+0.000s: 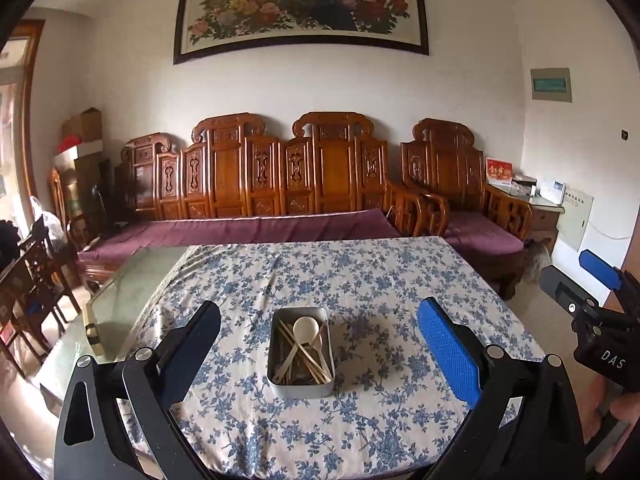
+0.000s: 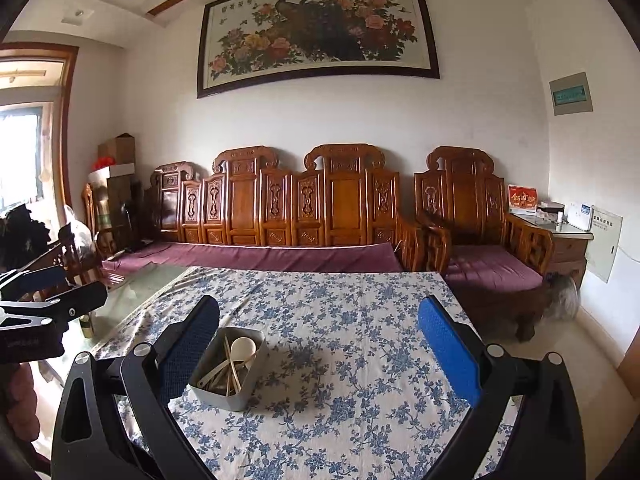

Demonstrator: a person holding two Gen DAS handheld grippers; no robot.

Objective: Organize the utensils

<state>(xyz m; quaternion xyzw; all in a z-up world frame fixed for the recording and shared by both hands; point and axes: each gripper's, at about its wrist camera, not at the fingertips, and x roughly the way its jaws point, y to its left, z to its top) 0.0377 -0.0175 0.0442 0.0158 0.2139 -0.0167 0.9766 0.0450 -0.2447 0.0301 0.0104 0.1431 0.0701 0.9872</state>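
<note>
A grey metal tin (image 1: 301,387) stands on the blue floral tablecloth (image 1: 360,280). In it lie a white spoon (image 1: 306,327) and several wooden chopsticks (image 1: 305,354). My left gripper (image 1: 318,336) is open and empty, held above the table with the tin between its fingers. In the right wrist view the tin (image 2: 227,394) sits low left, with the spoon (image 2: 244,347) and chopsticks (image 2: 230,364) inside. My right gripper (image 2: 316,340) is open and empty, to the right of the tin. The right gripper also shows in the left wrist view (image 1: 588,280).
The table's left part is bare glass (image 1: 132,280) with a small pale box (image 1: 93,330) on it. A carved wooden sofa with purple cushions (image 1: 260,200) stands behind the table. A wooden armchair (image 1: 460,188) and a side cabinet (image 1: 536,208) are at the back right.
</note>
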